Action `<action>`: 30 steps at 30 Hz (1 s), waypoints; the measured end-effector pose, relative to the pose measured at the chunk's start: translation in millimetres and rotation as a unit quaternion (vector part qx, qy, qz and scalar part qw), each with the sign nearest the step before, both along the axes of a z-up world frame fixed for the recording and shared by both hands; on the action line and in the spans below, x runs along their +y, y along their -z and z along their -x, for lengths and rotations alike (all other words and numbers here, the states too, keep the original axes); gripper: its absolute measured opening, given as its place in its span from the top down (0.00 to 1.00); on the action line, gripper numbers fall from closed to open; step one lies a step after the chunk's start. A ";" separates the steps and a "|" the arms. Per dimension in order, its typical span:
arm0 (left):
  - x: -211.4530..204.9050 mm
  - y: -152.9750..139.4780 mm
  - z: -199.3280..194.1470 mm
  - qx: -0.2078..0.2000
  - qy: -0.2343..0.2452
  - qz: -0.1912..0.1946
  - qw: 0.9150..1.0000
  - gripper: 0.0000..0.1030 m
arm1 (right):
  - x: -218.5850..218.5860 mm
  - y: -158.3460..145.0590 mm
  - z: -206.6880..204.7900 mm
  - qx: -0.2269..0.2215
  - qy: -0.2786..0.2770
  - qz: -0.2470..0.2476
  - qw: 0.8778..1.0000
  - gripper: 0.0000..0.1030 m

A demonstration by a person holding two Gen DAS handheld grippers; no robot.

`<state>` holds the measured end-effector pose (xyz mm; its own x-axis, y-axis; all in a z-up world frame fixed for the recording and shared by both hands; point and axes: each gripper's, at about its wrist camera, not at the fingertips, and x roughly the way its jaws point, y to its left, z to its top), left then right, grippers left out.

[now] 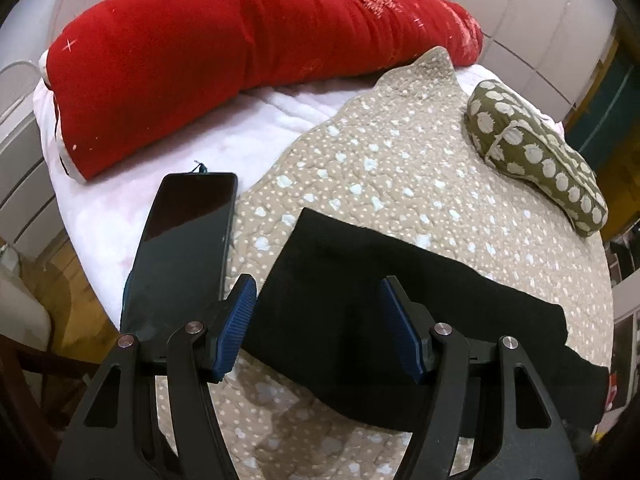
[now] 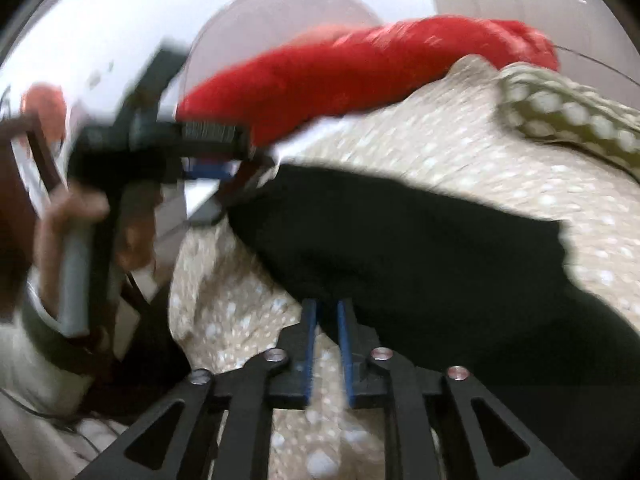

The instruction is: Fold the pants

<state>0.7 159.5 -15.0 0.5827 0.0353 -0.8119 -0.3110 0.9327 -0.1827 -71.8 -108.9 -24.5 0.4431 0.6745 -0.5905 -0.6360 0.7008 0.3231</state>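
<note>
Black pants [image 1: 380, 300] lie folded on a beige dotted quilt [image 1: 380, 168]. My left gripper [image 1: 318, 292] is open, its blue fingertips spread over the left end of the pants, holding nothing. In the blurred right wrist view the pants [image 2: 420, 248] fill the middle. My right gripper [image 2: 327, 305] has its blue fingers nearly closed at the near edge of the black cloth; a small gap shows between them, and I cannot tell whether cloth is pinched. The left gripper [image 2: 212, 152] shows at upper left, held by a hand.
A dark phone [image 1: 184, 240] lies left of the pants, on the quilt's edge and white sheet. A long red pillow [image 1: 240, 60] lies along the back. A green dotted pillow [image 1: 536, 152] lies at the right. The bed edge and floor are at the left.
</note>
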 end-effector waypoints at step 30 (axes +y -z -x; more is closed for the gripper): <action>-53.6 33.1 -0.4 0.005 0.056 -0.072 0.996 0.38 | -13.2 33.7 -15.9 0.054 0.090 0.077 0.992 0.82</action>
<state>1.1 105.8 -48.1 0.5811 0.0865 -0.8092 -0.2041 0.9780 -0.0420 -55.8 -122.1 -58.2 0.4772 0.4883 -0.7307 -0.4642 0.8460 0.2622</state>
